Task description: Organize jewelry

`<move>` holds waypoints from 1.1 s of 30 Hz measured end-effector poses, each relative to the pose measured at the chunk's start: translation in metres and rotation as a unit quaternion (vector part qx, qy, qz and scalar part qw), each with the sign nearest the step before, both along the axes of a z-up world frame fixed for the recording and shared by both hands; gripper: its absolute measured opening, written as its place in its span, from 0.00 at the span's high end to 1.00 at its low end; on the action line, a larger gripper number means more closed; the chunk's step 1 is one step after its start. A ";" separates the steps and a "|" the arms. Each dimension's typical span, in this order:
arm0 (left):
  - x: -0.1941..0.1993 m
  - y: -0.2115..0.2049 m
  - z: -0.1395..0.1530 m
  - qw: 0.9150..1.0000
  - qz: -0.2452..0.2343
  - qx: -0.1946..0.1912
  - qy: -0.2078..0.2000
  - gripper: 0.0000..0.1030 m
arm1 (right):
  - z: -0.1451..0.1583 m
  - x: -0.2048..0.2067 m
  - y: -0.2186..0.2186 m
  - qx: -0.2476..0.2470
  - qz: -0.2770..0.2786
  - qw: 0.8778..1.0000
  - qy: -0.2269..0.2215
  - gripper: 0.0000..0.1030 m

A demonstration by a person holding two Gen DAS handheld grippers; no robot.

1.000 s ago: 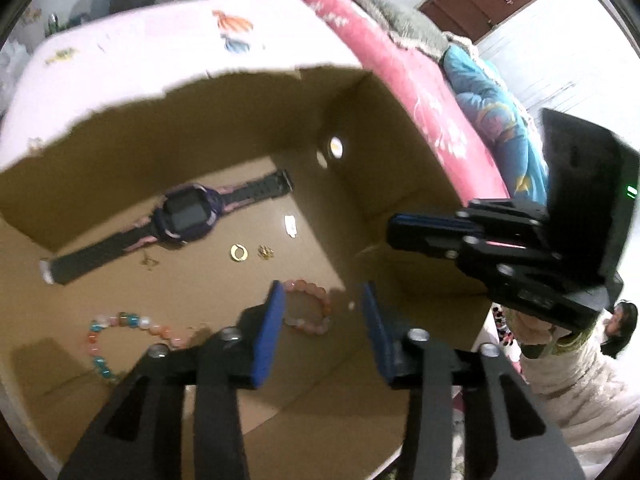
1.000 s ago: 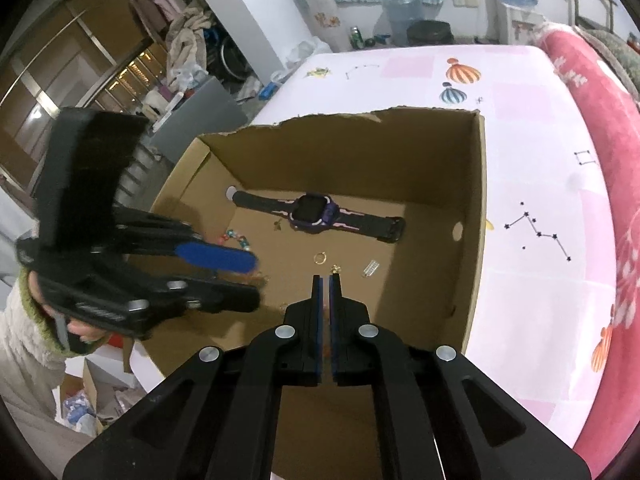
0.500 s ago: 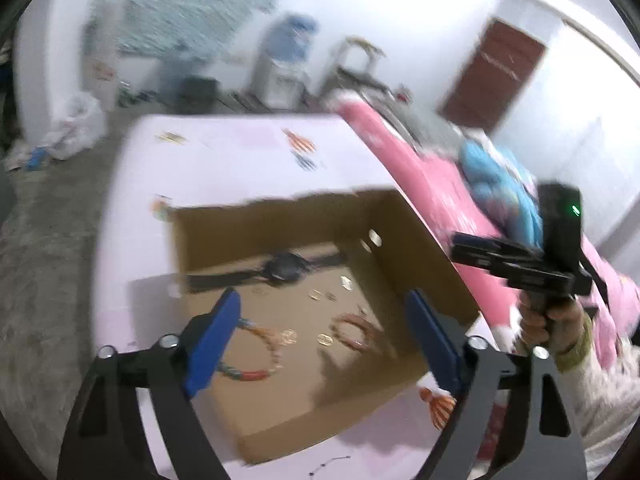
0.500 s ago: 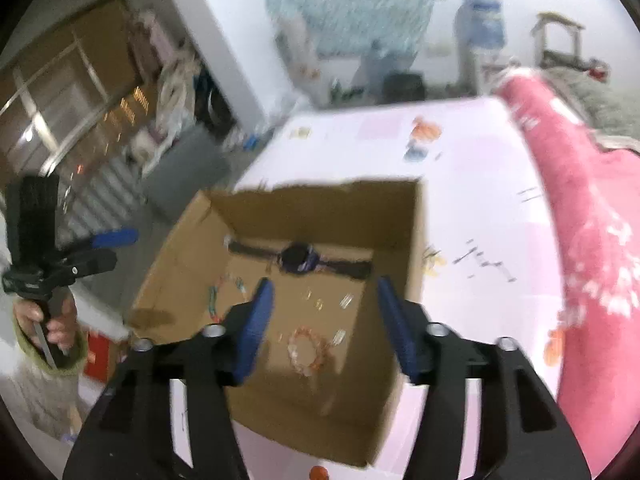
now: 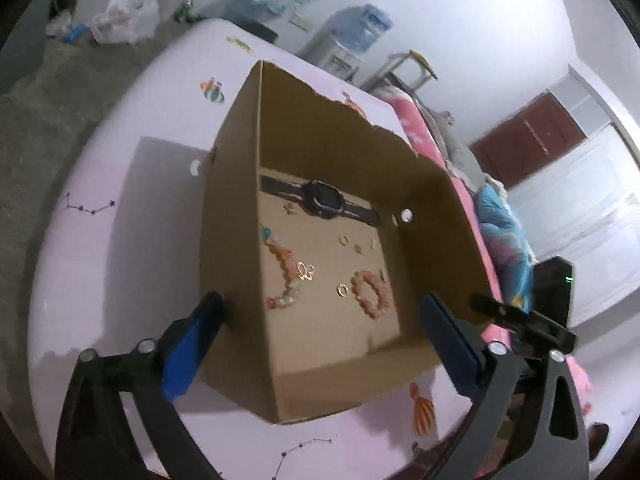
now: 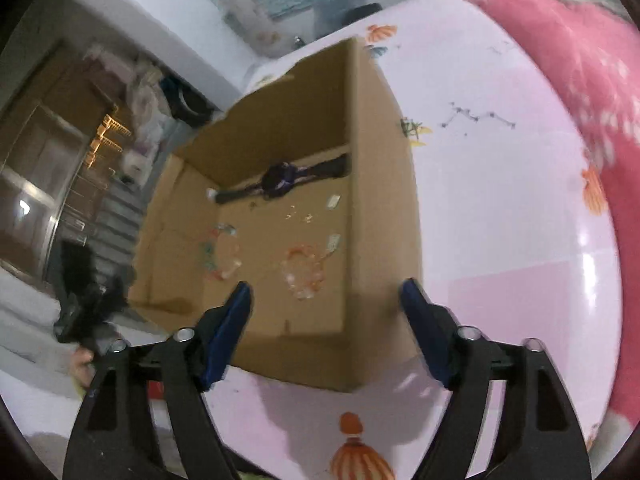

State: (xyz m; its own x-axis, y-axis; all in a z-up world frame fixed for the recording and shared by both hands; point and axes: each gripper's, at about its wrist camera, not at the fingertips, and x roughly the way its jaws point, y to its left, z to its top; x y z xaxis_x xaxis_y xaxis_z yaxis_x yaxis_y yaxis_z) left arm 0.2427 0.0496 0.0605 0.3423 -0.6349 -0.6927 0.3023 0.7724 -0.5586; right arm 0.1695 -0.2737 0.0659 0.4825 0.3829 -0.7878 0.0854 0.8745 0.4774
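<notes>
Both hand-held grippers, left [image 5: 320, 320] and right [image 6: 326, 300], just opened wide, empty.

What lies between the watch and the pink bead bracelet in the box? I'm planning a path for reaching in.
In the left wrist view, small gold rings and earrings lie loose on the cardboard between the watch and the pink bead bracelet.

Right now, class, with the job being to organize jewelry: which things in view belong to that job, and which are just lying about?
Belongs to the job:
- box
- watch
- pink bracelet
- mixed-bead bracelet
- small gold rings
- left gripper, right gripper, both open and empty

Just lying about:
- water dispenser
- pink bedding
- red door
</notes>
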 end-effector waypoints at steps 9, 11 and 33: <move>-0.020 -0.003 0.001 1.000 0.020 0.010 -0.015 0.06 | 0.005 0.000 0.026 -0.081 -0.006 0.997 0.004 0.27; -0.023 -0.003 0.002 1.000 0.020 0.012 -0.016 0.06 | 0.005 -0.009 0.031 -0.083 -0.005 0.997 0.002 0.27; -0.081 0.000 -0.002 0.998 0.013 0.017 -0.063 0.06 | -0.001 -0.063 0.043 -0.100 -0.031 0.994 -0.032 0.26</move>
